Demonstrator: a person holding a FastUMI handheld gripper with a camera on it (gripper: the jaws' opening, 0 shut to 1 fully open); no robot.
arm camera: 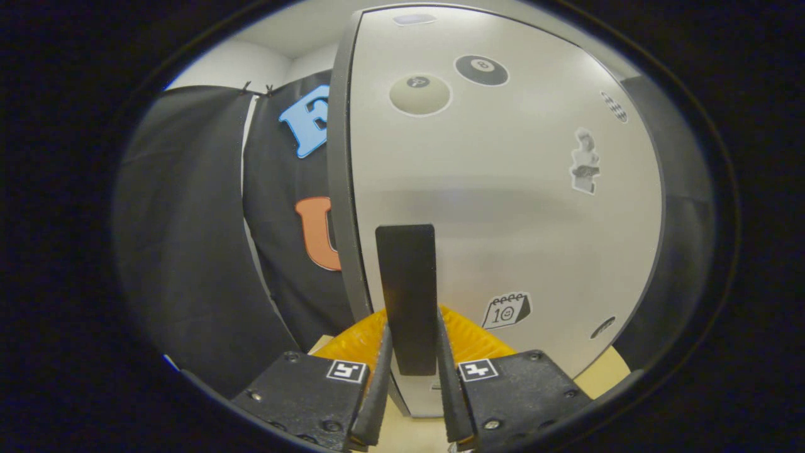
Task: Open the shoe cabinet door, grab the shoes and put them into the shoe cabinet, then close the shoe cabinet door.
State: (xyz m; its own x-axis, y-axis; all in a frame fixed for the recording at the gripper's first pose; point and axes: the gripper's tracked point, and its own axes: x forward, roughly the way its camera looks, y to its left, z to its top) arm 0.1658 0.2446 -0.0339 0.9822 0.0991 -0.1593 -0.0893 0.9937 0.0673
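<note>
The shoe cabinet door (pixel 503 201) is a pale grey panel with a dark edge, covered with several stickers, and it stands right in front of me. A tall black handle (pixel 407 296) sticks out from its near edge. My gripper (pixel 412 371) has both fingers pressed on the lower part of that handle, one on each side. The door's dark edge (pixel 343 189) faces me at an angle; whether it stands ajar I cannot tell. No shoes are to be seen from here.
Black cloth (pixel 188 239) hangs to the left of the cabinet as the booth's wall. A light wooden floor or board (pixel 409 434) lies under the cabinet's foot. A dark side panel (pixel 682 220) runs beyond the door on the right.
</note>
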